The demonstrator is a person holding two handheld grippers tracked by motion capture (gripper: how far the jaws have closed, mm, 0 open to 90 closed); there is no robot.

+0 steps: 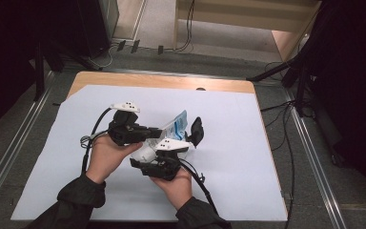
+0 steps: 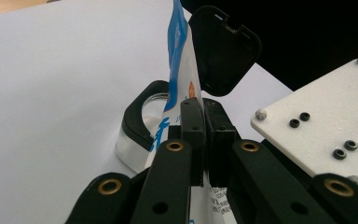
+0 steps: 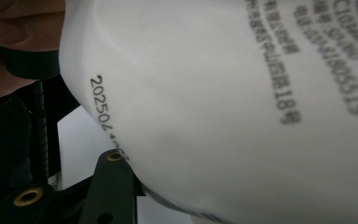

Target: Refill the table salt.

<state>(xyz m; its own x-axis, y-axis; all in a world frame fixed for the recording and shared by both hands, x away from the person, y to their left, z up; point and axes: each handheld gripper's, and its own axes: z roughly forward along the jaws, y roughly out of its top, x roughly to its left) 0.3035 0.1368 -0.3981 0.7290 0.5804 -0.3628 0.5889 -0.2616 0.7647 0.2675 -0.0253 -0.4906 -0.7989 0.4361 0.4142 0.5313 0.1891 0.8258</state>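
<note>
Your right gripper [image 1: 171, 143] presses against the white pouch [image 3: 223, 107], its fingers' state hidden; your left gripper [image 2: 200, 140] pinches the pouch's edge above the bench [image 1: 248, 157].

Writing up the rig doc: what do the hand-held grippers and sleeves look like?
Both hand-held grippers, left and right, are black, each topped with a white three-cornered plate and trailing a black cable. The black jaw links carry brass bushings. The sleeves are dark, gathered at the cuffs.

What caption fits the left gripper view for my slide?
Left claw pinches a blue-and-white pouch above a clear container whose black flip lid stands open.
</note>
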